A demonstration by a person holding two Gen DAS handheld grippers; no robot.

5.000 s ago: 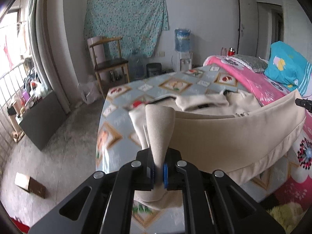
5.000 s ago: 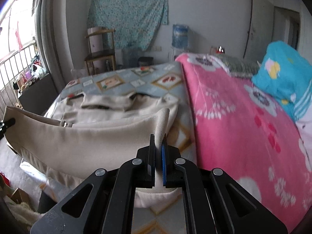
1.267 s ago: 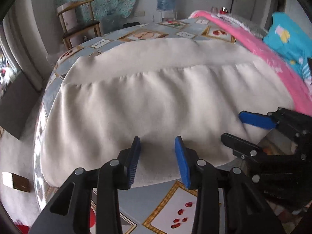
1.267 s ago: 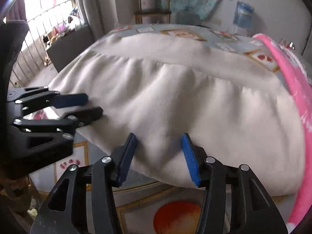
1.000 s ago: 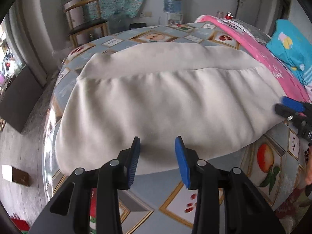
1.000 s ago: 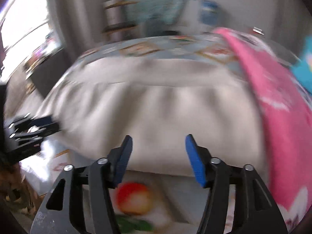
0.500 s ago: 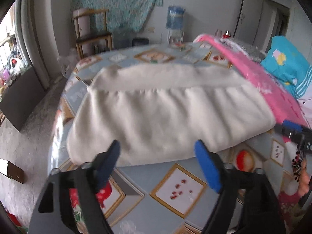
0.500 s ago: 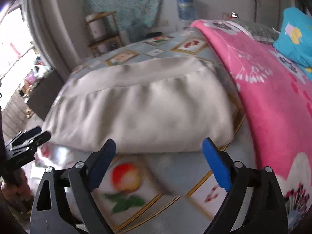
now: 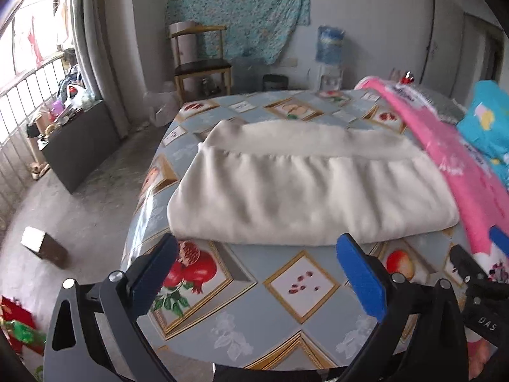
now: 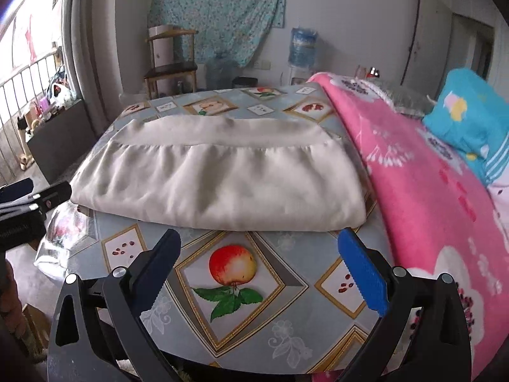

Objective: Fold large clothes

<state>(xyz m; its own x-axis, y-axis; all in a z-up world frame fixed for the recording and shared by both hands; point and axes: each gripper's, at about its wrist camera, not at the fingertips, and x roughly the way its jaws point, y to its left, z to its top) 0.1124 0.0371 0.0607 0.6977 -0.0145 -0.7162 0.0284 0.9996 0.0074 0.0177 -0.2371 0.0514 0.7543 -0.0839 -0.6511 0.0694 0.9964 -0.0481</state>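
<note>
The cream garment point(image 9: 305, 187) lies folded into a wide band across the bed point(image 9: 286, 312), on the fruit-patterned cover, with its long folded edge facing me and running roughly parallel to the bed's near edge. Its right end sits just beside the pink blanket point(image 10: 429, 172), and may be touching it; its left end stops short of the bed's left edge, near the left corner.

My left tool point(image 9: 261, 270) is spread wide with nothing between its pads, and its jaws have just been opening. My right tool point(image 10: 261, 254) is the same: wide apart, empty, just opened. Both hang over the bare cover in front of the garment's near edge, apart from the cloth.

I judge this cloth soft and limp, light for its size, with no stiffness of its own. It shows gentle ripples across the top layer and a gathered seam near the far edge, so it will sag and drape wherever I do not support it. It looks thick enough, several layers stacked, that a pinch must take the whole stack or the layers will slide apart. The weave is blurred here, so I cannot tell how slippery it is.

For another fold I would take the two near corners, one per tool, closing over the full thickness at the folded edge. Or I would grip both corners of one short end and carry it across to the other.
</note>
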